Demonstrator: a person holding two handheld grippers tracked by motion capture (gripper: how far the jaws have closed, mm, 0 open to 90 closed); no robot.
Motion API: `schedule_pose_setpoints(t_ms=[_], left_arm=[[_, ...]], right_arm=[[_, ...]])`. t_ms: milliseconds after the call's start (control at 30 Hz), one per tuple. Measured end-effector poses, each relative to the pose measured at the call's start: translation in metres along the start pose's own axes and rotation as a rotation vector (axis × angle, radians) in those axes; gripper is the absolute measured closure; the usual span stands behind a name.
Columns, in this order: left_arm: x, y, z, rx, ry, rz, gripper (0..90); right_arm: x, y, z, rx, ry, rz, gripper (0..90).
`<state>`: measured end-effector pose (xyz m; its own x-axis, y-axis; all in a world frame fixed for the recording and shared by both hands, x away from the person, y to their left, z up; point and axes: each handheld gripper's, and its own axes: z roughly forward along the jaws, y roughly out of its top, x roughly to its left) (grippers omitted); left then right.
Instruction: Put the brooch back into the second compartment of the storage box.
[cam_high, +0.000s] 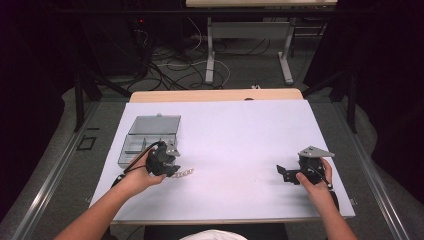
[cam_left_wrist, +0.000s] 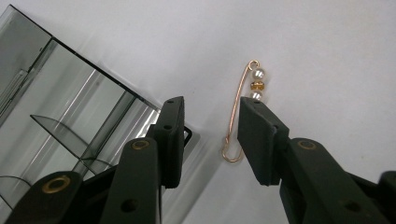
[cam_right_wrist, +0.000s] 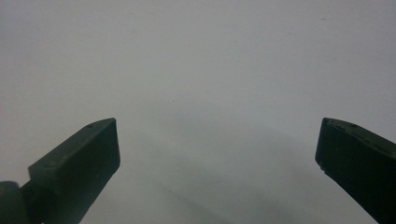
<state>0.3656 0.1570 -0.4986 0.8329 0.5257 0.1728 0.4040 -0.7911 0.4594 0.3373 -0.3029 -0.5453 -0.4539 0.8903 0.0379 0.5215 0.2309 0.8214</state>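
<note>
One gold pin (cam_left_wrist: 236, 116) carrying two pearls and one gold bead lies on the white table (cam_high: 240, 135), at about seven o'clock on its surface. The left gripper (cam_left_wrist: 210, 135) straddles it, jaws parted, the pin just beside the right-hand jaw. One clear compartment box (cam_high: 150, 137) sits at ten o'clock from the pin. The right gripper (cam_right_wrist: 217, 149), near four o'clock, gapes wide and empty.
</note>
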Motion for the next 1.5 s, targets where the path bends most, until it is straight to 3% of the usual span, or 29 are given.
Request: schedule_pose_setpoints(t_ms=[333, 700, 933, 1100, 1500], left_arm=[[-0.007, 0.004, 0.003, 0.031, -0.039, 0.035, 68.6], [-0.012, 0.007, 0.012, 0.042, -0.061, 0.046, 71.5], [-0.013, 0.011, 0.020, 0.048, -0.080, 0.044, 72.2], [-0.011, 0.015, 0.026, 0.050, -0.109, 0.015, 73.3], [-0.013, 0.020, 0.035, 0.073, -0.128, 0.020, 74.8]], right_arm=[[0.000, 0.000, 0.000, 0.000, 0.000, -0.001, 0.0], [0.000, 0.000, 0.000, 0.005, 0.004, 0.005, 0.0], [0.000, -0.001, 0.001, 0.010, 0.005, 0.006, 0.0], [0.000, -0.001, 0.001, 0.012, 0.000, -0.002, 0.0], [0.000, -0.001, 0.001, 0.008, -0.003, -0.004, 0.0]])
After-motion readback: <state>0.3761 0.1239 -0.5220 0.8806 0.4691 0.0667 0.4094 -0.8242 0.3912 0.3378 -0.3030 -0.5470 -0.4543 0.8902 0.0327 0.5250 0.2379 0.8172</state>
